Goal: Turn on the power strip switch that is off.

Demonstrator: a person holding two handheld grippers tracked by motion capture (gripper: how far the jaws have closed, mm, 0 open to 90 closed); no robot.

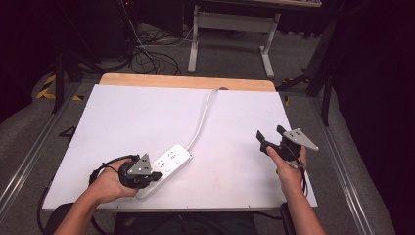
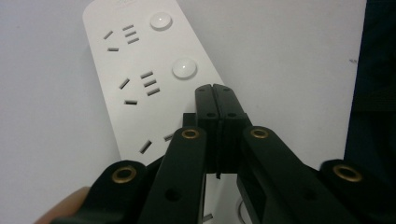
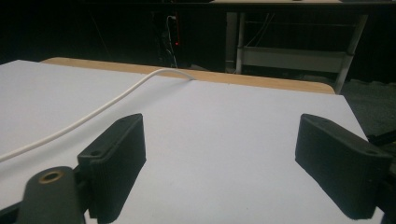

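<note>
A white power strip lies at the near left of the white table, and its white cable runs off toward the table's back edge. My left gripper hovers over the strip's near end. In the left gripper view the power strip shows its sockets and two round buttons, and the left gripper is shut, jaws pressed together with nothing between them. My right gripper is held over the table's right side, apart from the strip. In its own view the right gripper stands wide open and the cable crosses at the left.
A wooden strip edges the table's back. Behind it on the floor are a white desk frame and tangled cables. Metal rails run along both sides of the table.
</note>
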